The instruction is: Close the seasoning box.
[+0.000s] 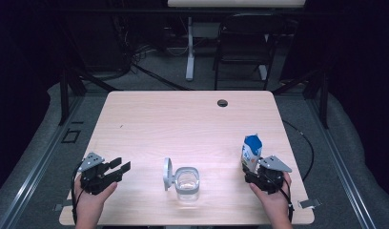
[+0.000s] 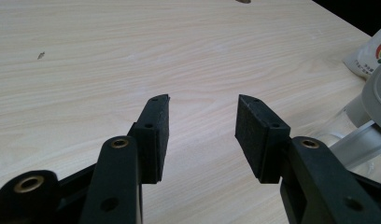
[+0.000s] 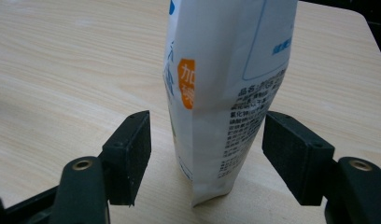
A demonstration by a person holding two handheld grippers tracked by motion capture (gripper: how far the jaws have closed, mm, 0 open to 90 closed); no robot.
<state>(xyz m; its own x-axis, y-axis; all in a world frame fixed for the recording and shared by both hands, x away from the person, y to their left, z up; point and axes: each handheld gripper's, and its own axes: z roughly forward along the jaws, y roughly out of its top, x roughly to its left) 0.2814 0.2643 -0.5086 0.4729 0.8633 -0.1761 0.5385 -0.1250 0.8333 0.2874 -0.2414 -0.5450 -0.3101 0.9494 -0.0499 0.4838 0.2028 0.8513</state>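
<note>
Right gripper (image 3: 205,154) stood with jaws parted to either side of the upright pouch (image 3: 226,93), pads clear of its faces; the pouch's long axis was vertical, its base on the tabletop (image 1: 183,124) near the right edge. Left gripper (image 2: 202,126) was open and empty, well apart, beside the clear lidded container (image 1: 187,183).

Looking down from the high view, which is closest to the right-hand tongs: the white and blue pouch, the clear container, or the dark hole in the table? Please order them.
1. Pouch: standing between the right tongs.
2. Clear container: at the table's near middle.
3. Dark hole: near the far edge.
</note>
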